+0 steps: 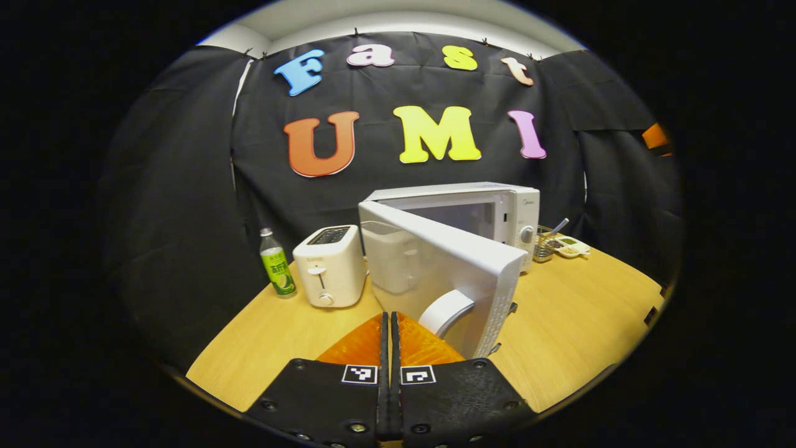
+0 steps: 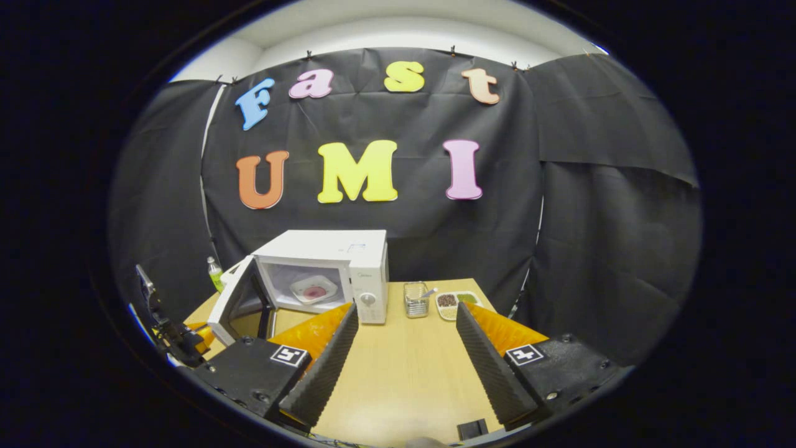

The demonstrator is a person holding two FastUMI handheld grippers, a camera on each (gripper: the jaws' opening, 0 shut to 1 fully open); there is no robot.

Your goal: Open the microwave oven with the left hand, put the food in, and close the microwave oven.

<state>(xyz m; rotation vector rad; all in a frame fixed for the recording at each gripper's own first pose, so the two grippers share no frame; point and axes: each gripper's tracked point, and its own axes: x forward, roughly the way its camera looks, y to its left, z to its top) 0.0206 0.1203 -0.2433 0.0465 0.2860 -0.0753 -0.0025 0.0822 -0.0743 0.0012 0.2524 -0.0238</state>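
Left gripper (image 1: 390, 333) closed, empty, near microwave door (image 1: 435, 267); right gripper (image 2: 404, 339) wide open.

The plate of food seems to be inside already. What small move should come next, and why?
Probably push the white microwave door shut with the left gripper. The white plate with pink food already lies inside the white microwave oven, the door stands half open, and the closed left gripper sits just before its curved handle.

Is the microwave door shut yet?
No, open: the door stands swung out from the microwave, and the plate of food shows inside.
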